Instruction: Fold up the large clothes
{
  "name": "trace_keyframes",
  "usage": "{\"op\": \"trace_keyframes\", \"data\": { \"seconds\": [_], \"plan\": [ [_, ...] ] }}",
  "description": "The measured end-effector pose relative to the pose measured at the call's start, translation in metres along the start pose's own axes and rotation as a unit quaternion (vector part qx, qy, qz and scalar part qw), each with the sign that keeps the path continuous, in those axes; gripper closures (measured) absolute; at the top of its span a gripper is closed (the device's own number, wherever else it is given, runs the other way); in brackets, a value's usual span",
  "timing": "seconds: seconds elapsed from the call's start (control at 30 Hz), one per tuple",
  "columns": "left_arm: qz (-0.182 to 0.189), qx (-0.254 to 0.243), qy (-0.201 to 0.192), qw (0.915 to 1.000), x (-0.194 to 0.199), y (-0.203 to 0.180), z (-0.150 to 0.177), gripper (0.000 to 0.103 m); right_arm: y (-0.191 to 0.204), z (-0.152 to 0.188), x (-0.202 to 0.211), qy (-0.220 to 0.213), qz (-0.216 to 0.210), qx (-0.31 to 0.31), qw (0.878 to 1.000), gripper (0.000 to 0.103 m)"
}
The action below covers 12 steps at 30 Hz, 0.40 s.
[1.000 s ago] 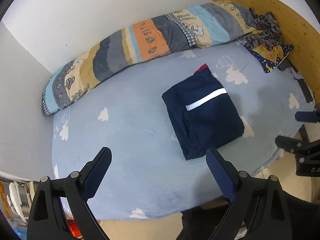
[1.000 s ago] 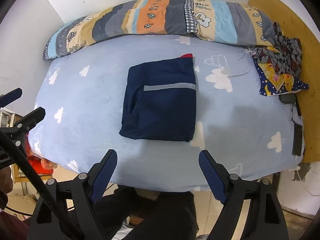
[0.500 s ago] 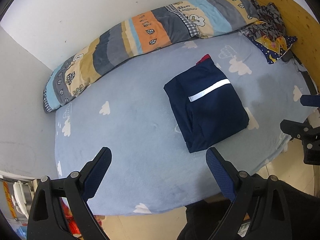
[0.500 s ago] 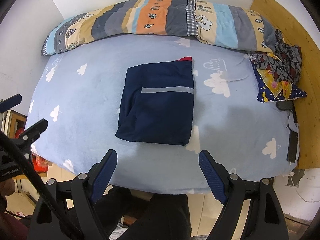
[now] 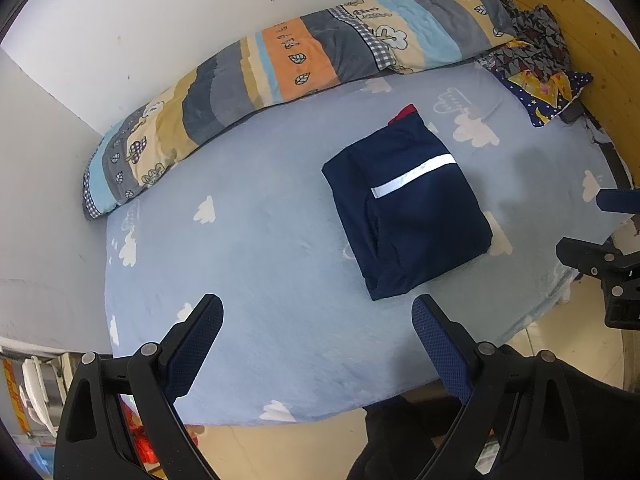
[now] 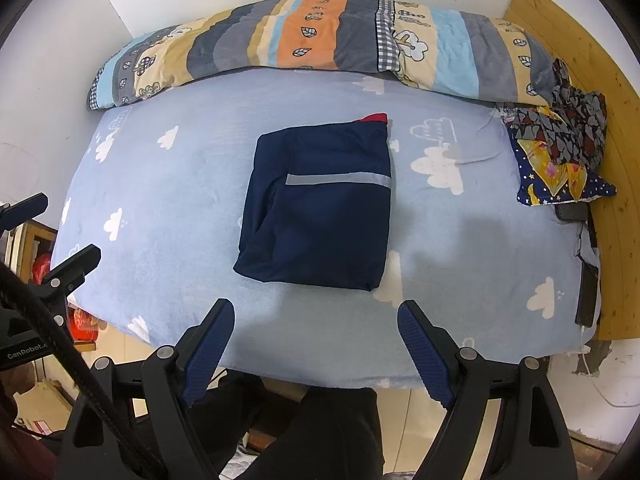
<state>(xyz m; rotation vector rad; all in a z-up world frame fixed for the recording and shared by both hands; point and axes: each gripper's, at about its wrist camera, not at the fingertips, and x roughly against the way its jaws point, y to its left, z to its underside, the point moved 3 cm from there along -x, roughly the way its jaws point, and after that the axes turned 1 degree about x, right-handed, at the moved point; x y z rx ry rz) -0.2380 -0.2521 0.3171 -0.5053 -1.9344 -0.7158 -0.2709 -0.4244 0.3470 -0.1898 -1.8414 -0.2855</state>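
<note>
A navy garment with a grey reflective stripe and a red bit at its far edge lies folded into a rectangle on the blue cloud-print bed sheet. It also shows in the right wrist view. My left gripper is open and empty, held above the bed's near edge, to the left of the garment. My right gripper is open and empty, held above the near edge just in front of the garment. Neither touches the cloth.
A striped quilt roll lies along the back wall. A pile of patterned clothes sits at the right by the wooden headboard. The sheet spreads left of the garment. Clutter stands on the floor at left.
Both grippers have drawn back and up from the bed, so the garment looks smaller and farther. The garment has not moved. Both grippers stay open.
</note>
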Motion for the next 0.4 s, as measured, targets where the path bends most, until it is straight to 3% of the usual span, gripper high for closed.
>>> {"op": "trace_keyframes", "data": {
  "seconds": [0.23, 0.4],
  "plan": [
    [0.008, 0.003, 0.005, 1.0, 0.0006, -0.0035, 0.0055, 0.008, 0.0002, 0.0056, 0.0001, 0.002, -0.001, -0.001, 1.0, 0.016],
    [0.02, 0.003, -0.018, 0.9996, 0.0078, -0.0051, 0.0094, 0.008, -0.0014, 0.0094, 0.0002, 0.002, -0.004, -0.001, 1.0, 0.016]
  ]
}}
